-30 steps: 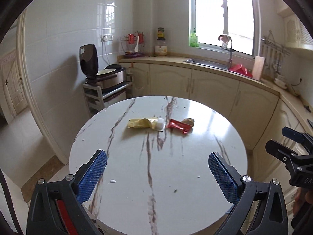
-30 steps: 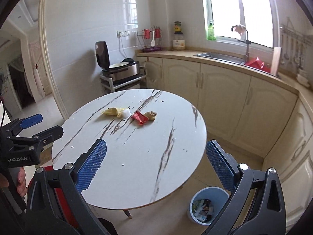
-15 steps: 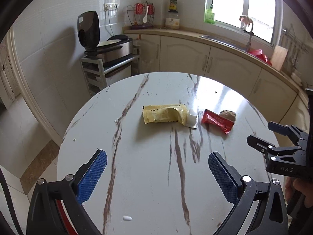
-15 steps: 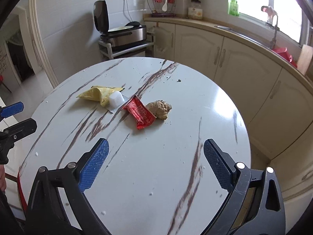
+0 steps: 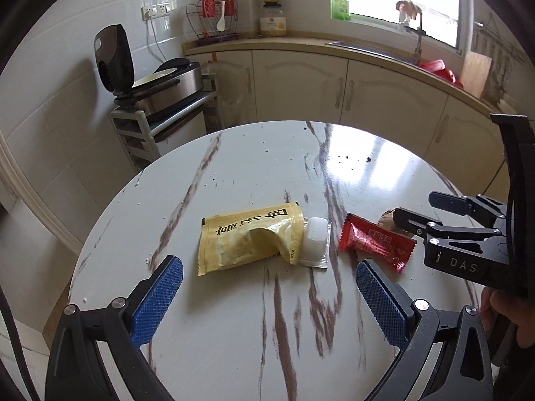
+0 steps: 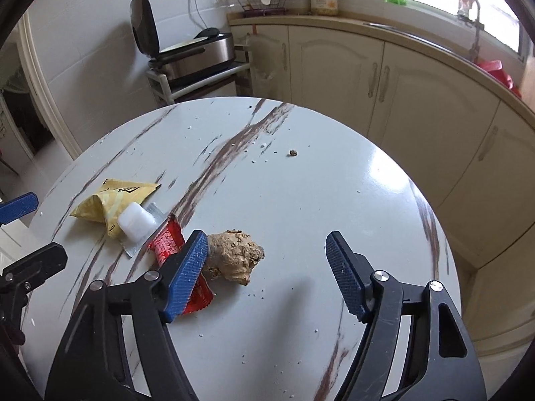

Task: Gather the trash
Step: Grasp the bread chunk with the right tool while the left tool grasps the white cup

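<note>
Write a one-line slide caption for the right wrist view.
Open right tongs hover over a brown lump beside a red wrapper on the marble table.

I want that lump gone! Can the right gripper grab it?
Probably yes. The right hand-held gripper is open, the lump lies bare beside its left finger, though the red wrapper touches it.

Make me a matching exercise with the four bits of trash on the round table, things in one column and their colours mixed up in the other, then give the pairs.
Things:
1. flat snack pouch
2. small plastic cup
3. candy wrapper
4. knobbly lump

Colours:
A. red
B. tan brown
C. yellow
D. translucent white

Pairs: 1-C, 2-D, 3-A, 4-B
</note>
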Action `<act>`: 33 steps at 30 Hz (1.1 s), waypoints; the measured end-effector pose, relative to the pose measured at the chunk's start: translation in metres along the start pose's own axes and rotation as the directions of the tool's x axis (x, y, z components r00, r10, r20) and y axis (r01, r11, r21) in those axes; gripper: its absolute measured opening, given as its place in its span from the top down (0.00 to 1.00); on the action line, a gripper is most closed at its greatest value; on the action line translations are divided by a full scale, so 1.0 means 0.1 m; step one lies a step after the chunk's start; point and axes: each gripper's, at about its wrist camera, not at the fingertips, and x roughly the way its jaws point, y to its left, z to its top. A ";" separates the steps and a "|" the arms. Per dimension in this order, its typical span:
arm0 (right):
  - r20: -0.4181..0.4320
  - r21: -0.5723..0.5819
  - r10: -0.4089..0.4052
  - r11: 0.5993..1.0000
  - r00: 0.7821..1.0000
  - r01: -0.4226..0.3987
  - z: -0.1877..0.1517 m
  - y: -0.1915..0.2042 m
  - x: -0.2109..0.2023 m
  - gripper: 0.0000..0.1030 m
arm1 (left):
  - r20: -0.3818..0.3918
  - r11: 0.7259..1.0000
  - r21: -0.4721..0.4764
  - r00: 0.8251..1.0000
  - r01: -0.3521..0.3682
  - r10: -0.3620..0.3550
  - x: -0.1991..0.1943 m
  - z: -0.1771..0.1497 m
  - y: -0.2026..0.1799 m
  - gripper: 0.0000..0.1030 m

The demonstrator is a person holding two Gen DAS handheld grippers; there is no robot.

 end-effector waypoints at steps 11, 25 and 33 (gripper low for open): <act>-0.044 -0.062 0.121 0.990 0.992 -0.124 -0.09 0.11 0.06 0.49 | -0.011 0.997 0.071 1.000 -0.016 0.017 0.20 -0.01 -0.25 0.01; -0.011 -0.018 0.112 0.994 0.994 -0.112 -0.29 -0.31 -0.26 0.73 | -0.091 0.991 0.135 0.996 0.016 -0.003 0.61 0.16 -0.47 0.21; -0.007 -0.001 0.143 0.990 0.990 -0.143 -0.39 -0.38 -0.31 0.73 | -0.169 0.993 0.082 0.983 0.087 -0.072 0.82 0.28 -0.48 0.86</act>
